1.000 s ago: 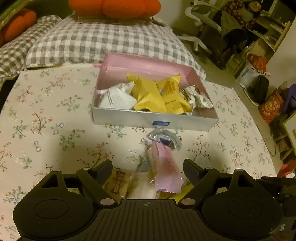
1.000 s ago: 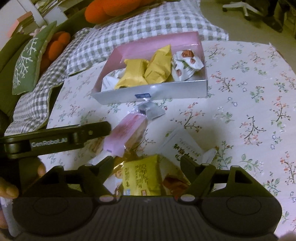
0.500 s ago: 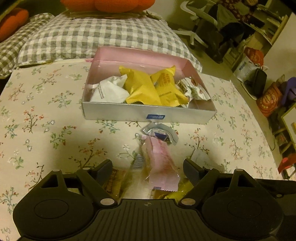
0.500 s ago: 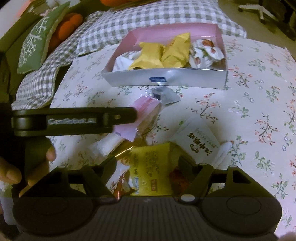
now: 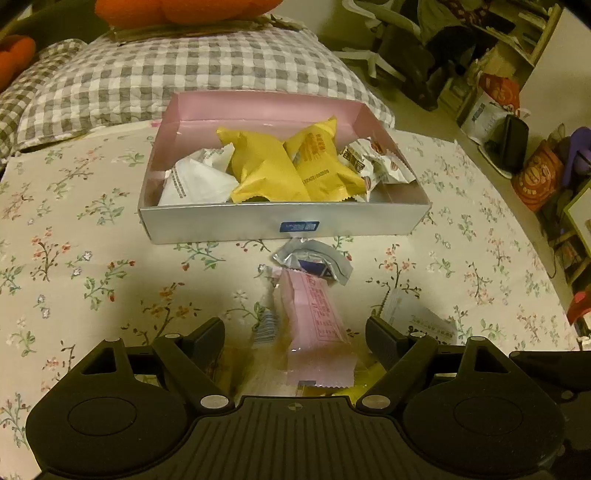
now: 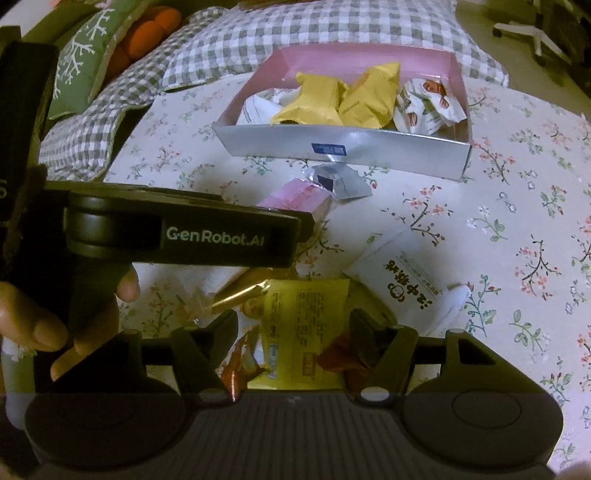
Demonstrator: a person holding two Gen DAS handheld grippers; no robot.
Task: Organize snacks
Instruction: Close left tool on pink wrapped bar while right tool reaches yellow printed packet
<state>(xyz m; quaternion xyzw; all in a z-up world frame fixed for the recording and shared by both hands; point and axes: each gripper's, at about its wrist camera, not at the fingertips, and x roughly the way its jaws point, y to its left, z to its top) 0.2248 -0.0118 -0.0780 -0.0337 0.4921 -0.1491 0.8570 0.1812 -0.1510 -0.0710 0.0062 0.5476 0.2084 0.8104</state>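
Note:
A silver box with a pink inside (image 5: 284, 223) (image 6: 369, 146) holds yellow and white snack packs. Before it on the floral cloth lie a silver wrapper (image 5: 314, 258) (image 6: 338, 181), a pink snack pack (image 5: 314, 317) (image 6: 295, 195), a white pack (image 6: 402, 273) (image 5: 417, 317) and a yellow pack (image 6: 303, 325). My left gripper (image 5: 295, 334) is open, its jaws on either side of the pink pack. It also shows in the right wrist view (image 6: 301, 230). My right gripper (image 6: 293, 330) is open around the yellow pack.
Checked cushions (image 5: 177, 70) and orange pillows (image 5: 177, 9) lie behind the box. A green pillow (image 6: 81, 62) is at the far left. Bags and shelves (image 5: 517, 110) stand on the floor to the right. More small wrappers (image 6: 236, 291) lie by the yellow pack.
The left gripper has moved forward over the pink pack toward the box. The right gripper has come closer over the yellow pack. Both stay open.

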